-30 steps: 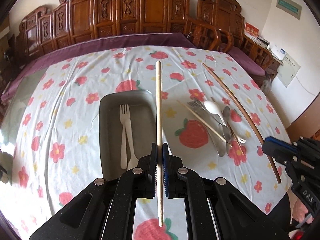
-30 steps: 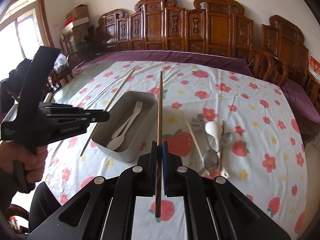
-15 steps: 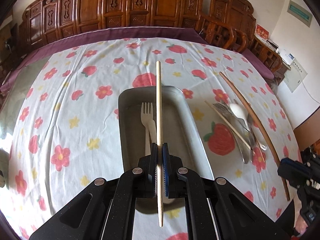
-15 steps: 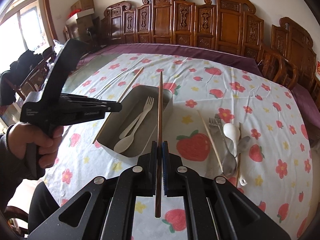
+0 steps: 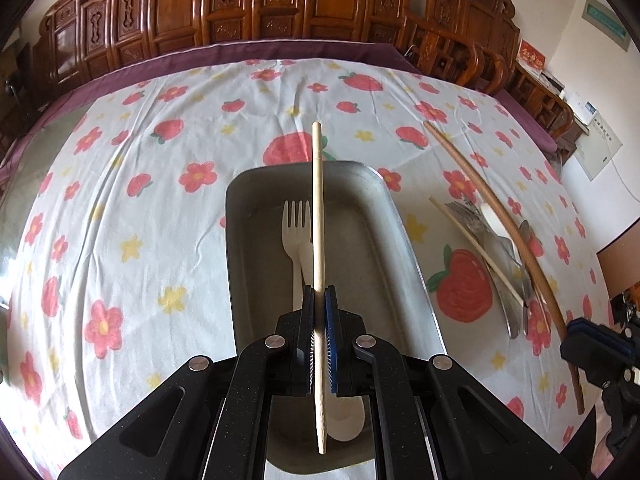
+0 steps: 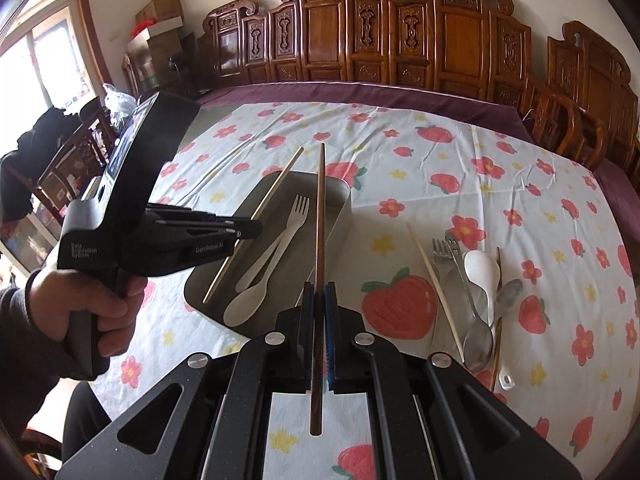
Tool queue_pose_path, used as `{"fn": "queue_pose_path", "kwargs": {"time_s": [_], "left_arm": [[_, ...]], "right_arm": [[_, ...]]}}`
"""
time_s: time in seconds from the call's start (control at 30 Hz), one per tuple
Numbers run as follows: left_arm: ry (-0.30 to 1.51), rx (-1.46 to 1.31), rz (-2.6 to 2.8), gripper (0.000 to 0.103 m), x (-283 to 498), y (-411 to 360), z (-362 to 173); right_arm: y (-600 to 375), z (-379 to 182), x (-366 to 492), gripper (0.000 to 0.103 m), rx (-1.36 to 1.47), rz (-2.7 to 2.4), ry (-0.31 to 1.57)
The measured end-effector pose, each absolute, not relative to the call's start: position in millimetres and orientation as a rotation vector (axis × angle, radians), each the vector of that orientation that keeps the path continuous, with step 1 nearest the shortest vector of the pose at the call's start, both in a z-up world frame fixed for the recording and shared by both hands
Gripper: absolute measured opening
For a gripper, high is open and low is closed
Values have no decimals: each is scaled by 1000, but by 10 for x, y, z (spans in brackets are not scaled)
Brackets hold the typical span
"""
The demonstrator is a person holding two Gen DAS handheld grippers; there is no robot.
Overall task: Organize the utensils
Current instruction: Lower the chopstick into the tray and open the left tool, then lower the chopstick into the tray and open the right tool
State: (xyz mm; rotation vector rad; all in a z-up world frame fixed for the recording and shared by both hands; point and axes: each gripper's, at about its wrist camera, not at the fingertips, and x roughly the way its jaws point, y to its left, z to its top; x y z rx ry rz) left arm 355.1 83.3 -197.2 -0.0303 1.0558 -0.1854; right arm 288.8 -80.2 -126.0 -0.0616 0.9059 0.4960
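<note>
My left gripper (image 5: 319,300) is shut on a pale bamboo chopstick (image 5: 318,208), which points forward over the grey metal tray (image 5: 400,216). A white plastic fork (image 5: 296,220) and a white spoon (image 5: 344,420) lie in the tray. My right gripper (image 6: 319,296) is shut on a dark brown chopstick (image 6: 320,216) whose tip reaches over the tray's right wall (image 6: 344,216). In the right wrist view a hand holds the left gripper (image 6: 256,229) over the tray's left side with the pale chopstick (image 6: 276,188) slanting above it.
To the right of the tray lies a pile of utensils (image 6: 476,280): metal forks, spoons, a white spoon and a loose pale chopstick (image 6: 436,288). A flowered cloth (image 5: 160,184) covers the table. Carved wooden chairs (image 6: 400,40) line the far edge.
Both grippers have come forward and lower toward the tray, each still gripping its chopstick. The left one now hangs over the tray; the right one's chopstick tip has reached the tray's right wall.
</note>
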Motion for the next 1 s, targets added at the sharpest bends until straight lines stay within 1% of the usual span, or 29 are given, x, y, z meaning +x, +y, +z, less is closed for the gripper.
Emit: {"fn": "queue_pose_path", "kwargs": {"time_s": [0.13, 0.17, 0.23, 0.27, 1.0], "left_arm": [[1065, -33, -181, 5, 3558, 845, -2022], [1064, -30, -178, 11, 3556, 849, -2025], [1058, -30, -177, 18, 3523, 865, -2015], [1050, -31, -173, 18, 3499, 881, -1998], [951, -15, -105, 19, 2975, 1347, -1617]], "right_arm": [[-773, -1284, 2955, 6, -45, 496, 910], [-762, -1290, 2968, 6, -43, 496, 910], [-734, -1301, 2997, 6, -41, 498, 911], [-715, -1315, 3018, 6, -38, 501, 912], [-90, -1842, 3378, 6, 23, 570, 1037]]}}
